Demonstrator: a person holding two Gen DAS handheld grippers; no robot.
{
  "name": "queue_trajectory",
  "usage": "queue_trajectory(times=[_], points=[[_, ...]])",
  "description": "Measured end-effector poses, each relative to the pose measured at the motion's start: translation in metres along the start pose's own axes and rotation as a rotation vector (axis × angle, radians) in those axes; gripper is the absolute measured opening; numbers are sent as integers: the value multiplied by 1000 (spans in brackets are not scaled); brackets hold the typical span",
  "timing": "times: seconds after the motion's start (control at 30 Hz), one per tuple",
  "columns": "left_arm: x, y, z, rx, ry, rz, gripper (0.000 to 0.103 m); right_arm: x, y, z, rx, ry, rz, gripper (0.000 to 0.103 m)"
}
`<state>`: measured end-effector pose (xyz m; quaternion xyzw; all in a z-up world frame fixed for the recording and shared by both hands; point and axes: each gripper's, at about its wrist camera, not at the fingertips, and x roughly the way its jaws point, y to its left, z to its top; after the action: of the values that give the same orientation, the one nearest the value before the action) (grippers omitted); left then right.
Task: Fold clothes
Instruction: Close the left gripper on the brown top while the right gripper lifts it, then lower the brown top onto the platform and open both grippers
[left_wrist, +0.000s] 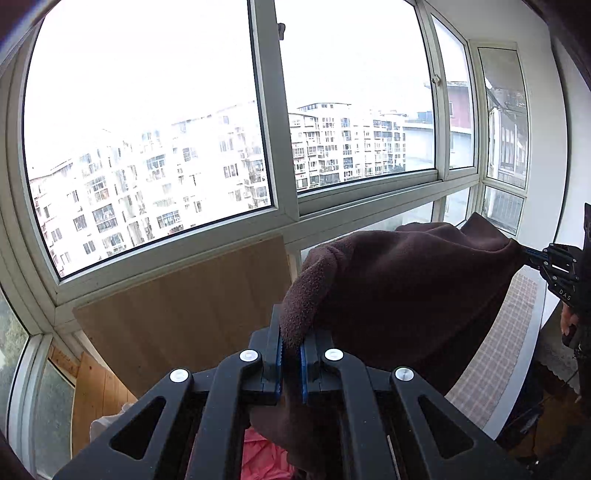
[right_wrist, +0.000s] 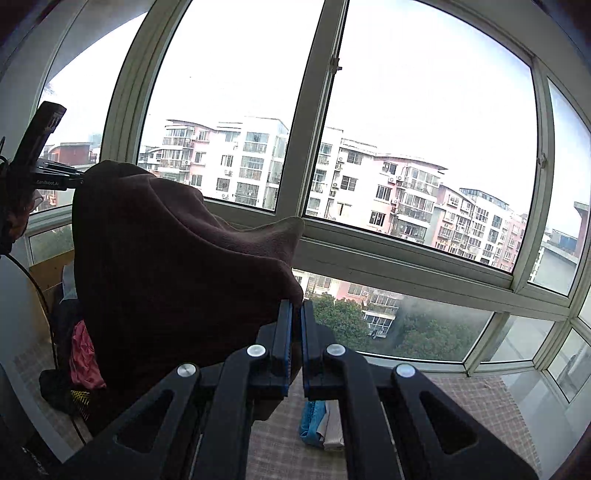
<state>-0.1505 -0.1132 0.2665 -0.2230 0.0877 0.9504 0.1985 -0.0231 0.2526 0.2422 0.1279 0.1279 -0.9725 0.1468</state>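
Two grippers, one brown fleece (left_wrist: 399, 295) strung up in the air between them, in front of the window (left_wrist: 147, 129). Left gripper (left_wrist: 291, 354) is clamped on one bunched edge, with cloth pinched between its blue pads. Right gripper (right_wrist: 297, 332) looks clenched on the other end; the fleece runs right up to its tips, though how much cloth is really in the jaws I can't tell from here.

What could go wrong, imo: that right-side bite looks thin, so a tug to straighten the fleece could pop it loose and drop that half onto the checked cloth (right_wrist: 461, 406) below. The left grip is on a wad, not a clean corner, so any fold from here may come out lopsided. The sagging middle could also drag over the pink garment (left_wrist: 262, 458) or the blue item (right_wrist: 312, 417) lying underneath.

Readable writing: "GenRobot.AI" on the left gripper's body in the right view, and "DAS" on the right gripper's body in the left view. Nothing else legible.
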Motion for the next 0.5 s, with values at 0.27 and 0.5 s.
queue_trajectory(times=[0.27, 0.5], points=[[-53, -50, -14, 14, -80, -7, 6, -71, -19, 8, -83, -66, -48, 4], [-29, -81, -17, 40, -36, 7, 6, 4, -53, -19, -90, 43, -53, 4]])
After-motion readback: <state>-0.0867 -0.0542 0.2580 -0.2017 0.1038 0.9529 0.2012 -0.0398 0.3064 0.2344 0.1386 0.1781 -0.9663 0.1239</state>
